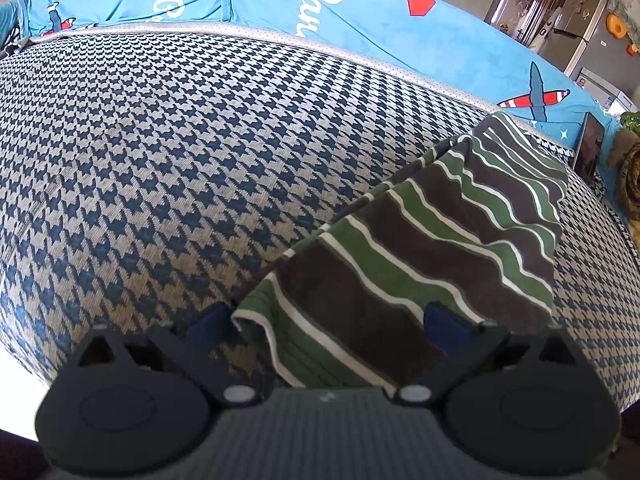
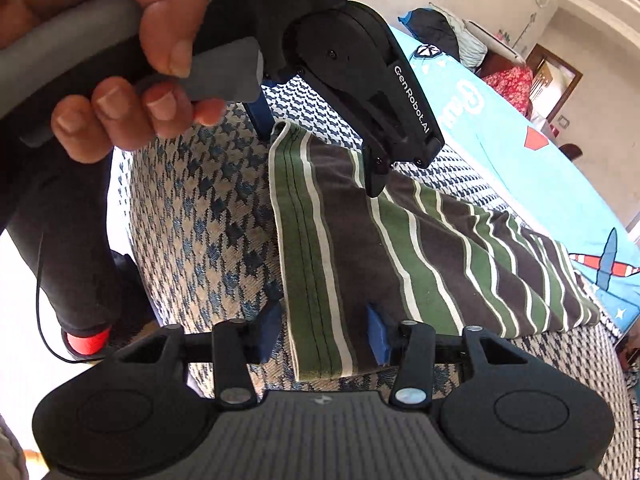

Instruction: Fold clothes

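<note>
A green, brown and white striped garment (image 1: 448, 248) lies folded in a long band on the houndstooth cover (image 1: 180, 152). My left gripper (image 1: 328, 326) is open, its blue pads on either side of the garment's near hem. In the right wrist view the same garment (image 2: 400, 248) runs away to the right. My right gripper (image 2: 326, 334) is open, its blue pads straddling the hem at the near end. The left gripper (image 2: 320, 140) shows there too, held by a hand at the garment's far corner.
A blue printed sheet (image 1: 360, 12) covers the bed behind the houndstooth cover; it also shows in the right wrist view (image 2: 520, 152). A dark tablet (image 1: 588, 148) leans at the right. A fridge and doorway (image 1: 560, 16) stand beyond.
</note>
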### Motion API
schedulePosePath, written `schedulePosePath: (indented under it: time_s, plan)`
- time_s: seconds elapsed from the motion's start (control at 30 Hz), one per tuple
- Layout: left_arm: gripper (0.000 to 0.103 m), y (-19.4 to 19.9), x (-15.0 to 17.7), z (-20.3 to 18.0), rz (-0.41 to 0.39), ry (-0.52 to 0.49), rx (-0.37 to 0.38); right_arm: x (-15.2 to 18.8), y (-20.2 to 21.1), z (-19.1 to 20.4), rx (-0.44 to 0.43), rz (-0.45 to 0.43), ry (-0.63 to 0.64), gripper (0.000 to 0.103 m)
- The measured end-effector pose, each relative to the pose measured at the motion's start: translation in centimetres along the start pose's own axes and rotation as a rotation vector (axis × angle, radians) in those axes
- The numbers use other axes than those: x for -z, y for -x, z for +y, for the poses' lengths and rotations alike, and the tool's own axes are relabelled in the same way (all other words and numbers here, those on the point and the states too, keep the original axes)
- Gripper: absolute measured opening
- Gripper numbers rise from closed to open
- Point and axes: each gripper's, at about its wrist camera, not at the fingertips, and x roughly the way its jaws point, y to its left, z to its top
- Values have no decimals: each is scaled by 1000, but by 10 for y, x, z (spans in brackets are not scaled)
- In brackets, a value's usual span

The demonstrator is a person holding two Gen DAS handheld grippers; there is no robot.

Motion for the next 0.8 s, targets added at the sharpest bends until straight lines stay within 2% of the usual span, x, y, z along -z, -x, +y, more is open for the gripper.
schedulePosePath:
  time_s: [0.1, 0.23, 0.27, 0.47, 0.6, 0.67, 0.8]
  plan:
    - [103, 3, 1, 5, 3, 30, 33, -1, -1, -2, 5, -9, -2, 37]
    - [103, 7, 4, 13, 10, 82, 83, -5, 0, -13, 6, -23, -75, 13]
    - [103, 8, 5, 16, 13, 98, 98, -6, 0, -18, 2, -23, -113, 11]
    - [103, 13, 11, 32, 32, 204, 210, -4, -1, -68, -119, -19, -487, 10]
    - [103, 11, 13, 31, 51, 241, 285, 6, -3, -98, -197, -21, -721, 10]
    - [103, 9, 14, 28, 60, 254, 322, 11, -5, -108, -229, -23, -802, 10]
    - [103, 6, 16, 23, 79, 280, 397, 16, -3, -115, -247, -35, -873, 10]
